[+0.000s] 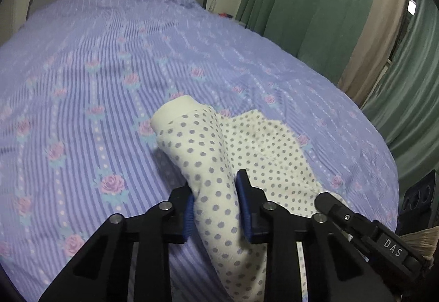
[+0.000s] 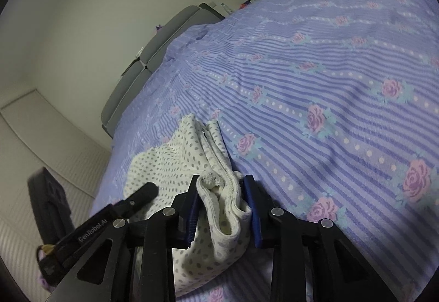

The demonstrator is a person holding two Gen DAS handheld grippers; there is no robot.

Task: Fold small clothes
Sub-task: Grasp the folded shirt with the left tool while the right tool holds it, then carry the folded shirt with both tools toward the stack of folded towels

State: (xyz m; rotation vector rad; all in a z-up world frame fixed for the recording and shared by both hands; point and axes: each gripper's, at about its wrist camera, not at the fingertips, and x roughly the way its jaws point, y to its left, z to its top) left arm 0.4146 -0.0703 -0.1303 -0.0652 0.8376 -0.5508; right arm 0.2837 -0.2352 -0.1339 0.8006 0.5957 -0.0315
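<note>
- "DAS" in pale letters on the black body of the right gripper (image 1: 330, 204).
- "GenRobot.AI" on the black body of the left gripper (image 2: 146, 190).

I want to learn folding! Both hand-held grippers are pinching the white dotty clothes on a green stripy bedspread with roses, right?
Nearly. The bedspread is purple with stripes and roses, not green; the green thing is the curtain beside the bed, as the left wrist view shows. The rest holds: the left hand-held gripper and the right hand-held gripper each pinch the white dotted clothes.
</note>
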